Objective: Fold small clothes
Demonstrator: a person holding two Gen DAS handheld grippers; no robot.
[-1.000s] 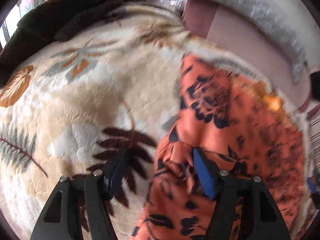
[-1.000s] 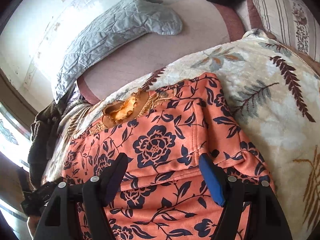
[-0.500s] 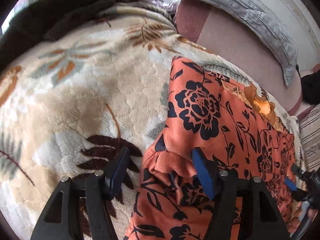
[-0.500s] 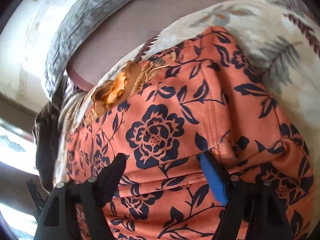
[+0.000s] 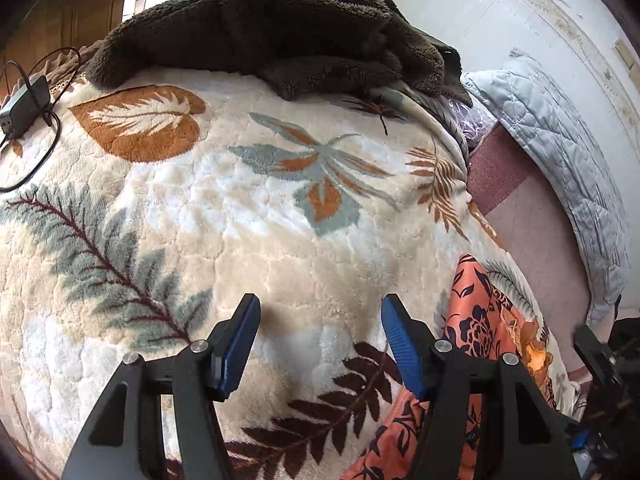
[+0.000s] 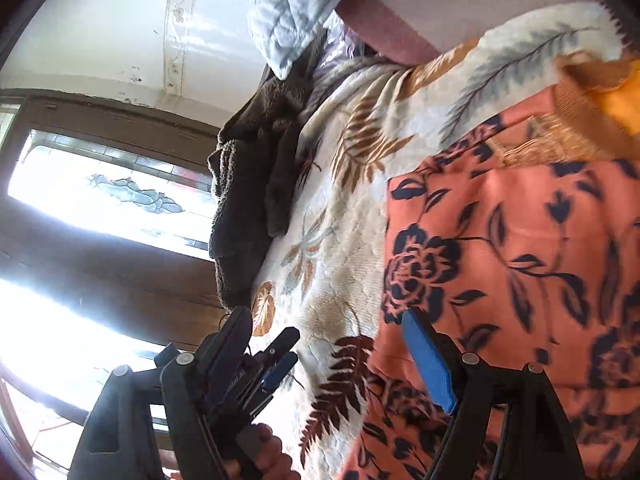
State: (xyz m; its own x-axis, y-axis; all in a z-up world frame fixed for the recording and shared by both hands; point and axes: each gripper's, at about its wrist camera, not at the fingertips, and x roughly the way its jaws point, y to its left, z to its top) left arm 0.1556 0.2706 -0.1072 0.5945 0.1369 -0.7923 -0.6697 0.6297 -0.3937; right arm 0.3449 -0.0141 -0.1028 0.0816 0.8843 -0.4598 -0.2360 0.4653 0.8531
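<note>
Orange floral garment (image 6: 520, 240): flat on leaf-print blanket (image 5: 240, 220), collar toward the pillow (image 5: 560, 152). Left claw (image 5: 320, 340): jaws apart, closing, nothing between them, over bare blanket beside the garment. Right claw (image 6: 328, 344): jaws apart, empty, at the garment's edge. Brown throw (image 5: 280, 32): heaped at the blanket's far side.

A: Daylight's blazing through the window (image 6: 100, 200), totally blown out!
B: Right wrist view smears the orange garment (image 6: 520, 260); left stays sharp, fisheye corners black, soft shadows.
</note>
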